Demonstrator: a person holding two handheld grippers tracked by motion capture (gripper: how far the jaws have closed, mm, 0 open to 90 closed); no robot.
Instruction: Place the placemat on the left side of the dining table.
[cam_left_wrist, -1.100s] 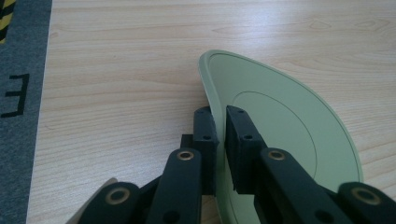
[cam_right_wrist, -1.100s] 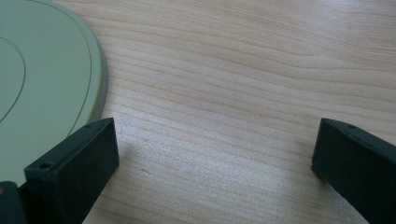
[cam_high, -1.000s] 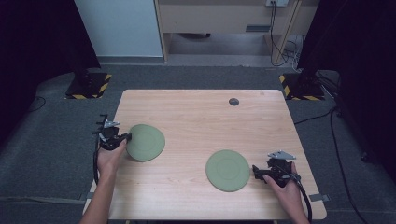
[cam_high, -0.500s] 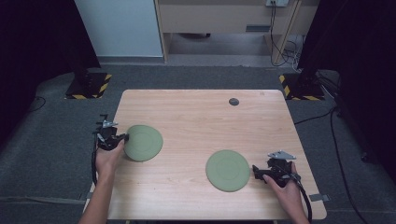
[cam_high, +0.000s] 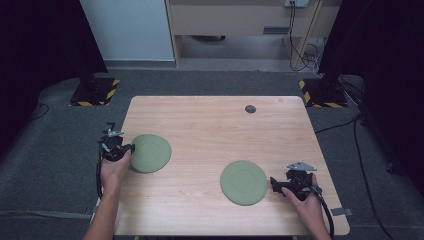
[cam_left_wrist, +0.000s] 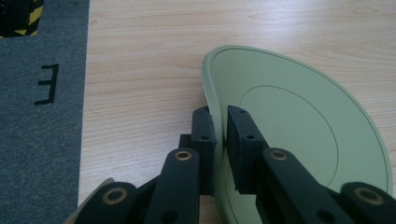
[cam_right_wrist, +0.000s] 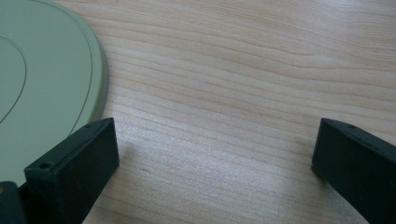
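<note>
Currently the left gripper (cam_high: 131, 148) has its fingers (cam_left_wrist: 204, 135) pinched together on the rim of a green plate (cam_high: 150, 153): in the left gripper view one finger sits outside the rim and the other inside it, with the thin edge clamped between them. That rim looks raised off the wooden surface (cam_high: 210, 130) at the held side, and the rest of the plate stretches away beyond the fingertips toward the middle of the surface. The right gripper (cam_high: 274, 182) has its fingers (cam_right_wrist: 74, 158) spread wide apart and holds nothing; bare wood lies between them. A second green plate (cam_high: 244, 182) lies flat just ahead of these fingers, and in the right gripper view its rim (cam_right_wrist: 100, 70) runs close beside the left-hand finger, though whether they touch cannot be told. A small dark disc (cam_high: 250, 109) lies well apart from both grippers, near the far edge of the surface.
</note>
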